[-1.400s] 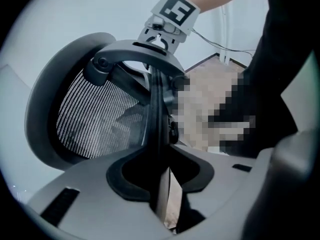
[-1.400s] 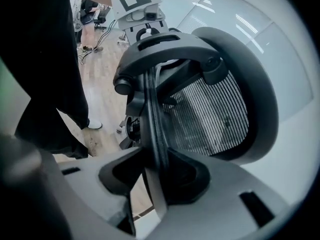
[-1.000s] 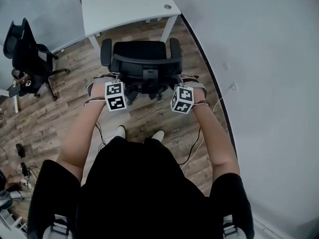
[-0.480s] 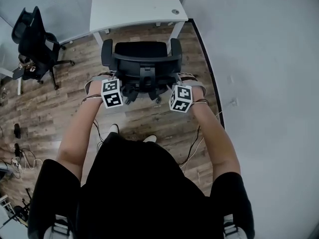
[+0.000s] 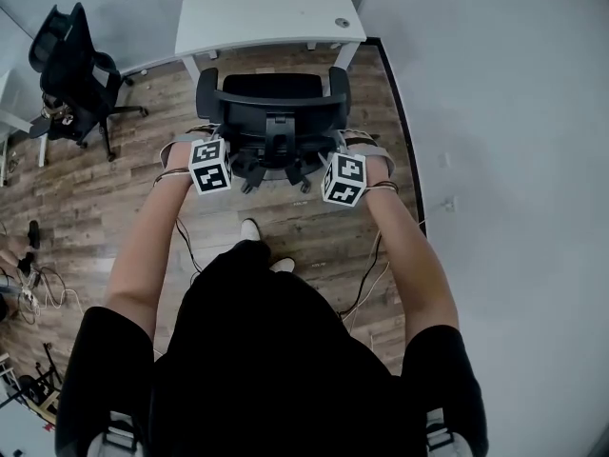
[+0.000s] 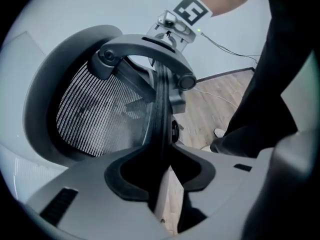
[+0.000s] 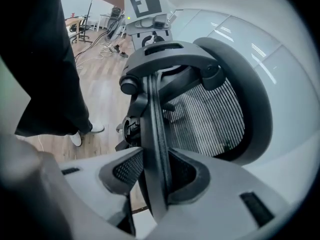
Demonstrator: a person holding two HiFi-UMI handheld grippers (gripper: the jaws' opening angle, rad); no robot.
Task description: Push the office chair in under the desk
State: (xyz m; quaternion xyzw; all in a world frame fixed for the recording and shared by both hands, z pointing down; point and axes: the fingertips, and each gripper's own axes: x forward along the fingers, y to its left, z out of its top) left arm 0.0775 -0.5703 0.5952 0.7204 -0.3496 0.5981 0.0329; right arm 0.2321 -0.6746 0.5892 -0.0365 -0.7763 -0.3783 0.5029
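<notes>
The black office chair (image 5: 271, 89) stands with its seat front at the near edge of the white desk (image 5: 257, 8), armrests on either side. My left gripper (image 5: 221, 141) holds the left edge of the mesh backrest (image 6: 100, 114). Its jaws have just been opening, and the backrest's rim still sits between the pads (image 6: 125, 176). My right gripper (image 5: 335, 143) is shut on the right edge of the backrest (image 7: 205, 119), the rim wedged between its pads (image 7: 187, 176). In the gripper views the jaw midpoints are the left gripper (image 6: 162, 176) and the right gripper (image 7: 155, 176).
A second black chair (image 5: 71, 69) stands at the left on the wood floor. A pale wall (image 5: 495, 112) runs close along the right of desk and chair. Cables (image 5: 29, 284) lie at the lower left. The person's shoe (image 5: 250, 228) is just behind the chair base.
The chair and both grippers have moved toward the desk. The seat front, earlier short of the desk, now reaches its near edge.
</notes>
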